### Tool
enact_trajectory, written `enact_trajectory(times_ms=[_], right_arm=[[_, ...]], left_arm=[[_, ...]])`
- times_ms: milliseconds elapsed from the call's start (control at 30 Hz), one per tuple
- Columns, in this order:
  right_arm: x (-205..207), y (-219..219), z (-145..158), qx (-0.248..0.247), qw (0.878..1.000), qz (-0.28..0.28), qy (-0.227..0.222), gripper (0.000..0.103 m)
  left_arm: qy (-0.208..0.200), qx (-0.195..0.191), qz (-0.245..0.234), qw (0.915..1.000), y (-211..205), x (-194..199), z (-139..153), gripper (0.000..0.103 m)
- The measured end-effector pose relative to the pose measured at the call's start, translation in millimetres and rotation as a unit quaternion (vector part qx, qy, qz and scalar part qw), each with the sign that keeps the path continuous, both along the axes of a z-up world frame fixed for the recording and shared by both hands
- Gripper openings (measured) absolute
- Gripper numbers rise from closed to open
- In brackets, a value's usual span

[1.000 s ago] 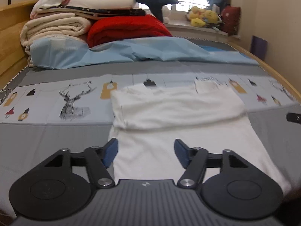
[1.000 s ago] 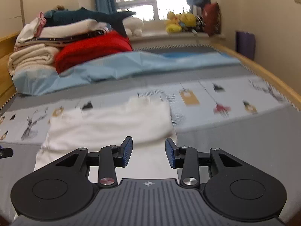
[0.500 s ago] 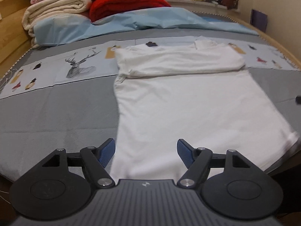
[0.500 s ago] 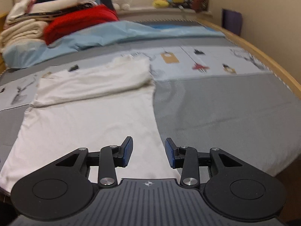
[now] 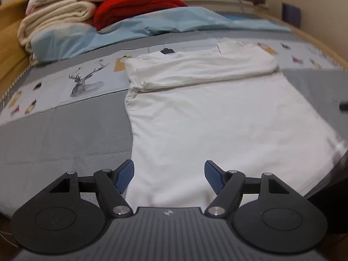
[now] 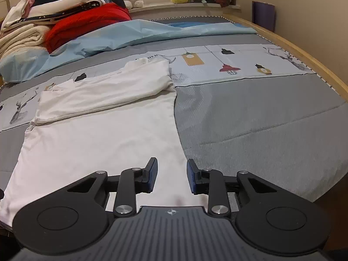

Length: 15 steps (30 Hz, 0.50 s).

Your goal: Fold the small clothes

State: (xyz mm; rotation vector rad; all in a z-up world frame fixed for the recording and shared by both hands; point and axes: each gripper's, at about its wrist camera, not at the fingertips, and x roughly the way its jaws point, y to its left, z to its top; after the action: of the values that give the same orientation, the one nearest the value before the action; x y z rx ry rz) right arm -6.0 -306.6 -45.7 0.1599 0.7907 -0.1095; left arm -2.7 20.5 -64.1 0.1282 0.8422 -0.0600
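Just ahead of the left claw [image 5: 169, 175], a white T-shirt [image 5: 217, 117] lies flat on the bed [image 5: 65, 134], its top part folded down over the body. The left claw's jaws stand wide apart and are closing, with the shirt's near left corner below the gap; the pads do not press on the cloth. The right claw [image 6: 171, 175] sits over the shirt's [image 6: 97, 134] near right corner, the side edge running up between its blue pads [image 6: 152, 171]. Its jaws are apart and closing, nothing clamped yet. Beyond both claws lie a light blue sheet [image 6: 130, 32] and, further left, a red blanket [image 6: 87, 21] beside stacked cream bedding [image 5: 54, 17].
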Motion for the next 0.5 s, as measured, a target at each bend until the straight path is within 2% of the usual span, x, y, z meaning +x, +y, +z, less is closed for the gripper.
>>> enact_trajectory(times_ms=[33,100,167,200,300,433,500], right_arm=[[1,0,-2,0.000,1.000,-0.003,0.004,0.028],[3,-4,-6,0.003,1.000,-0.014,0.017,0.025],[4,-9,-12,0.006,0.999,-0.026,0.032,0.023],[4,-12,-16,0.007,0.999,-0.032,0.042,0.023],[5,-24,-26,0.013,0.996,-0.057,0.067,0.023],[9,-42,-48,0.070,0.987,-0.082,0.116,0.024],[10,-44,-58,0.082,0.984,-0.083,0.137,0.024]], left_arm=[[0.001,-0.019,0.010,0.9998,7,1,1,0.069],[0.014,-0.067,0.040,0.9969,28,7,2,0.049],[0.039,-0.095,0.072,0.9921,45,12,-3,0.034],[0.052,-0.105,0.088,0.9892,51,14,-6,0.030],[0.094,-0.130,0.134,0.9778,68,19,-19,0.030],[0.118,-0.161,0.176,0.9641,85,21,-28,0.030],[0.128,-0.173,0.189,0.9581,90,22,-31,0.030]])
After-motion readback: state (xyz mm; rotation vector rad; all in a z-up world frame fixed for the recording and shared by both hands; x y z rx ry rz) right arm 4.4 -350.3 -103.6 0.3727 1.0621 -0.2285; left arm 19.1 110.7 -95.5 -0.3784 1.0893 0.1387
